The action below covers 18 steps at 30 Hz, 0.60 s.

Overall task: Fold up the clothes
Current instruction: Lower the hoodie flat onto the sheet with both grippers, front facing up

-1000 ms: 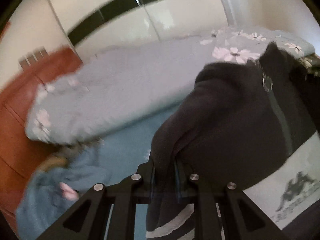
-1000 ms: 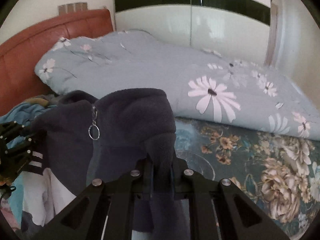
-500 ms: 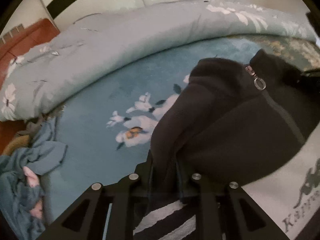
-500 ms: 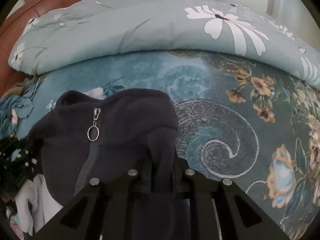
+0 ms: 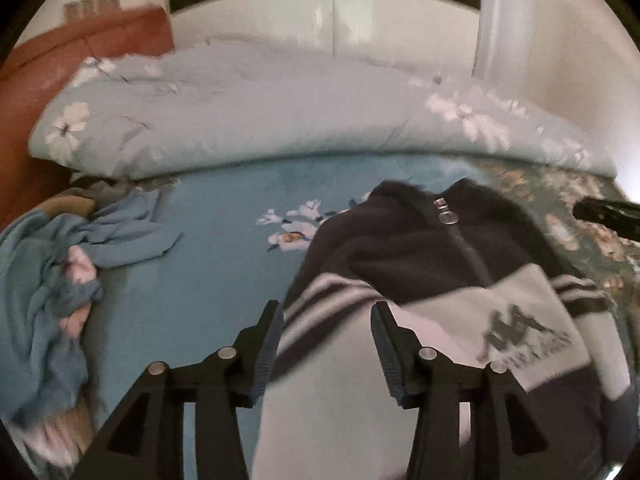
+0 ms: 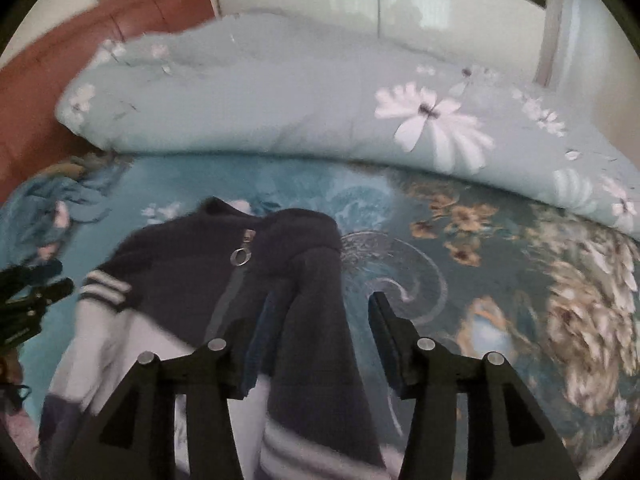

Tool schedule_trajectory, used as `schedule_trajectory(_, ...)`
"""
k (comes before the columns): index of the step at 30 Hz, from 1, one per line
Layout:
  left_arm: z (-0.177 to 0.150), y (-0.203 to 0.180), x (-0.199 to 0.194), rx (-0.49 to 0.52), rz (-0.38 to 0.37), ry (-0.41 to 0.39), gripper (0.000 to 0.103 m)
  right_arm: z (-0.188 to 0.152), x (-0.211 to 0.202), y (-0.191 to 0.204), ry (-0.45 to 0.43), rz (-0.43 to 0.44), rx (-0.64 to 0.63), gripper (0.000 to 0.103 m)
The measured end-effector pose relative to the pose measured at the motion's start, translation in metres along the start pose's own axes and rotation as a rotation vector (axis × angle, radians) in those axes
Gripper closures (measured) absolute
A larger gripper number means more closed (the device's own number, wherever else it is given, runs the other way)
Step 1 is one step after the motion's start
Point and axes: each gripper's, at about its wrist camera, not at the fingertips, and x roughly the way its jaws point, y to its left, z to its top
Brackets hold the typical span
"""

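Jacket on the bed, left hand-held gripper open.

The left hand-held gripper [image 5: 326, 324] had just been opening; its jaws stood apart over the jacket's [image 5: 404, 248] striped sleeve, pads off the cloth. The jacket lay on the bed [image 5: 224, 216], duvet [image 5: 256, 120] behind, crumpled blue clothes [image 5: 48, 264] at left.

free: bedsheet [image 5: 208, 264] left of jacket [image 5: 404, 248]; blocked: rolled quilt [image 5: 256, 120] behind

A home bedroom: bed [image 5: 224, 256], rolled floral duvet [image 6: 304, 112], padded headboard [image 6: 132, 16].
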Motion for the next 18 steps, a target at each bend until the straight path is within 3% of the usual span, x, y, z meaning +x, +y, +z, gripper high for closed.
schedule_trajectory(4, -0.051, -0.016, -0.05, -0.048, -0.012, -0.131, 0.04, -0.065, -0.058, -0.005, -0.042, 0.054, 0.001, 0.051)
schedule_trajectory(9, -0.109, -0.033, -0.09, -0.118, -0.047, -0.196, 0.038, -0.168, -0.1, -0.005, 0.001, 0.047, 0.046, 0.051)
schedule_trajectory(12, -0.129, -0.049, -0.101, -0.095, -0.059, -0.216, 0.038, -0.225, -0.124, 0.003, 0.028, 0.055, 0.075, 0.051)
schedule_trajectory(16, -0.139, -0.07, -0.097, -0.059, -0.08, -0.171, 0.037, -0.268, -0.143, 0.013, 0.058, 0.07, 0.091, 0.051)
schedule_trajectory(18, -0.145, -0.077, -0.093, -0.059, -0.106, -0.142, 0.037, -0.282, -0.148, 0.019, 0.051, 0.072, 0.084, 0.043)
